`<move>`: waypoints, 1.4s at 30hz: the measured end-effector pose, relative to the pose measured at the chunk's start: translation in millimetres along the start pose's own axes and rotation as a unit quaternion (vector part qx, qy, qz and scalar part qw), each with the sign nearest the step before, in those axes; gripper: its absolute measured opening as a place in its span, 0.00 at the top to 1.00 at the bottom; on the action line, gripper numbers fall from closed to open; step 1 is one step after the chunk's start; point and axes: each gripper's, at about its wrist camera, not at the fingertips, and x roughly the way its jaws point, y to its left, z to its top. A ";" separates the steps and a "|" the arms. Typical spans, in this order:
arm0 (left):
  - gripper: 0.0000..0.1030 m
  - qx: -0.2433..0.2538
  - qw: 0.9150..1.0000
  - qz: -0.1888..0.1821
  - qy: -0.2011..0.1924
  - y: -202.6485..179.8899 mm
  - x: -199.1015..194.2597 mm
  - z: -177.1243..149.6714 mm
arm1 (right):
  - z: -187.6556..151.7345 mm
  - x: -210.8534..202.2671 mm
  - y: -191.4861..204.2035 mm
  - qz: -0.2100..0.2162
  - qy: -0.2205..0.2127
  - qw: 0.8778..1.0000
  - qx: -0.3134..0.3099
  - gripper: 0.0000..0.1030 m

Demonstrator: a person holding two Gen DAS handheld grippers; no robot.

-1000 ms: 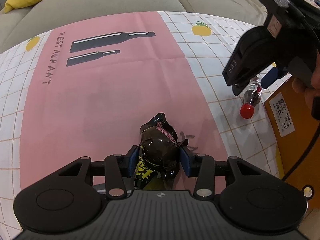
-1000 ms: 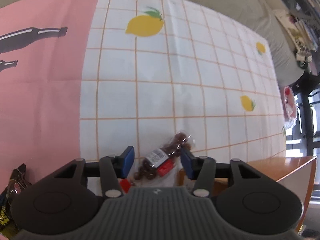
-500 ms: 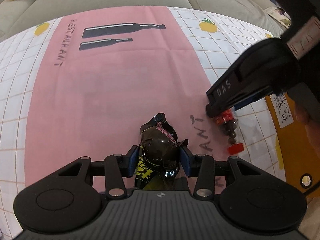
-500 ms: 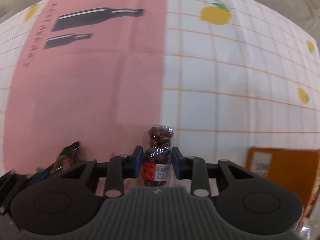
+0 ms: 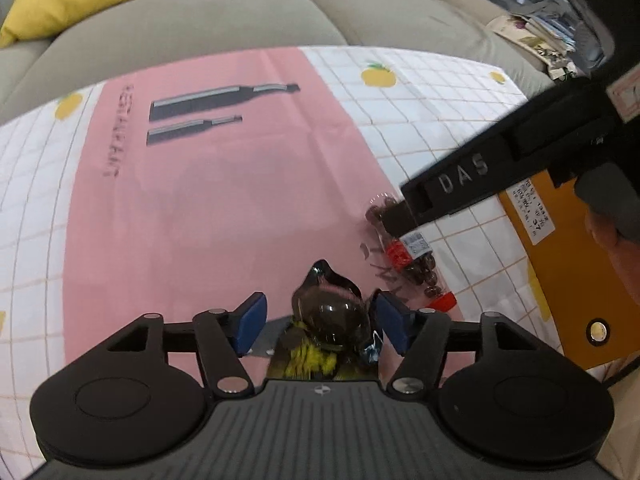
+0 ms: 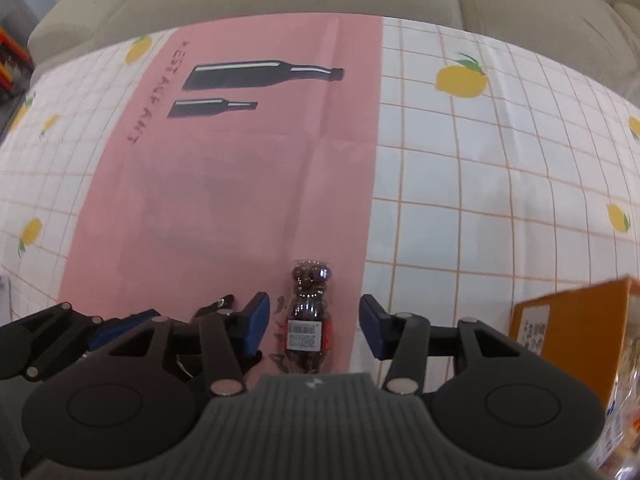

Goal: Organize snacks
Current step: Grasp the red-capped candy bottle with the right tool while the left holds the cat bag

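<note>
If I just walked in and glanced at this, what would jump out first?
The pink tablecloth with printed black bottles fills the table. On it, a small clear bottle of chocolate balls lies between the right gripper's open blue fingers. Beside it, a shiny black snack bag sits between the left gripper's fingers, which have just opened.

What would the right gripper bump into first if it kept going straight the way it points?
Probably the bottle of chocolate balls lying between the open right gripper fingers, then the pink tablecloth under it.

Both the left claw (image 5: 318,326) and right claw (image 6: 312,322) have just opened, releasing dark packet (image 5: 330,320) and bottle (image 6: 307,316).
</note>
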 end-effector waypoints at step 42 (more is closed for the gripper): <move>0.49 -0.037 0.999 0.016 -0.027 -20.7 -1.9 8.2 | -50.4 -26.1 -27.1 0.027 -0.037 0.998 0.031 0.72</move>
